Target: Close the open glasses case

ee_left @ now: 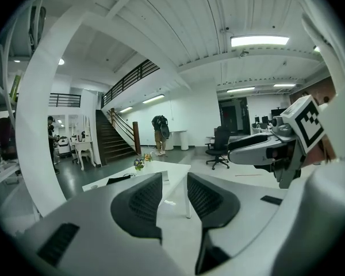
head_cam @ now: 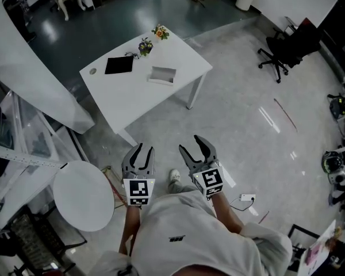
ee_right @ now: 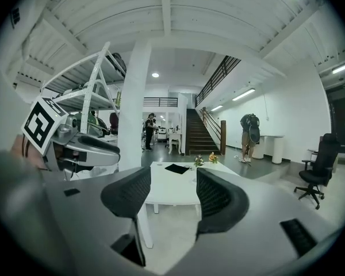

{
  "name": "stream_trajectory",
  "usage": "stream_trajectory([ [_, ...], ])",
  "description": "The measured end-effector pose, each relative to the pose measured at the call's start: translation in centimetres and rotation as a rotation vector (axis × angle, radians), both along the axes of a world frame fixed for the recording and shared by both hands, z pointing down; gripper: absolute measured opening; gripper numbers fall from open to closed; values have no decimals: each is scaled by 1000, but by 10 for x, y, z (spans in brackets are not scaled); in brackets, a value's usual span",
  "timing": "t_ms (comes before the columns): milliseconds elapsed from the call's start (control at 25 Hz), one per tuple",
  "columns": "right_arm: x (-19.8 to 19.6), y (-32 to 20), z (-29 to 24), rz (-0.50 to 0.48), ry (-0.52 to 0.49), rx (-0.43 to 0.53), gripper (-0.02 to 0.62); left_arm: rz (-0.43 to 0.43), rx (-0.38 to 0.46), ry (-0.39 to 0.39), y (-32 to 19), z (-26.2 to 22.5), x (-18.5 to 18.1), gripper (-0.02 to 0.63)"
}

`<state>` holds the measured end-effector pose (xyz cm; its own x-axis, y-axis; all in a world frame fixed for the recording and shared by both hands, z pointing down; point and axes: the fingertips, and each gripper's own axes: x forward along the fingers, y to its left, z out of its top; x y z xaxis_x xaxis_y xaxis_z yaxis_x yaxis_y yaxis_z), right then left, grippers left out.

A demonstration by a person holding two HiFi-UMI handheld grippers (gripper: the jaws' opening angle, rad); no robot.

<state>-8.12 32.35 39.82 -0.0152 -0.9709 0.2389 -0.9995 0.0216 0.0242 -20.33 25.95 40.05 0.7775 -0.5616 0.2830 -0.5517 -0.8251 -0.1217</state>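
Grey shiny floor (head_cam: pixel 247 131) fills a big room, and a white table (head_cam: pixel 132 96) stands on it, well in front of the person. On the table lies the glasses case (head_cam: pixel 162 75). It is open, with its lid up, and it sits close to the table's right edge. A black flat thing (head_cam: pixel 119 65) lies to the left of the case, apart from it. Two little flower pots (head_cam: pixel 145 46) stand at the far end of the table. A black chair (head_cam: pixel 284 50) on wheels waits far off to the right.

The left gripper (head_cam: pixel 145 148) and the right gripper (head_cam: pixel 190 144) are held side by side over the floor, low in the head view. Both point toward the table and are well apart from the case. A shoe (head_cam: pixel 173 177) shows between them.

In the left gripper view, the jaws of the left gripper (ee_left: pixel 173 180) stand apart with nothing held between them, and the table shows through the gap. In the right gripper view, the right gripper (ee_right: pixel 173 174) also has its jaws spread wide and is empty. The table shows far beyond them.
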Motion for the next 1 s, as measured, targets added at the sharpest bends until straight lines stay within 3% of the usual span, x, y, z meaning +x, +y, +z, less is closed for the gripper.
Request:
stream_trajectory([
  [600, 93, -48, 1, -26, -27, 19, 236, -34, 8, -28, -43, -3, 89, 146],
  [1000, 121, -75, 11, -23, -49, 21, 229, -37, 7, -34, -69, 5, 117, 146],
])
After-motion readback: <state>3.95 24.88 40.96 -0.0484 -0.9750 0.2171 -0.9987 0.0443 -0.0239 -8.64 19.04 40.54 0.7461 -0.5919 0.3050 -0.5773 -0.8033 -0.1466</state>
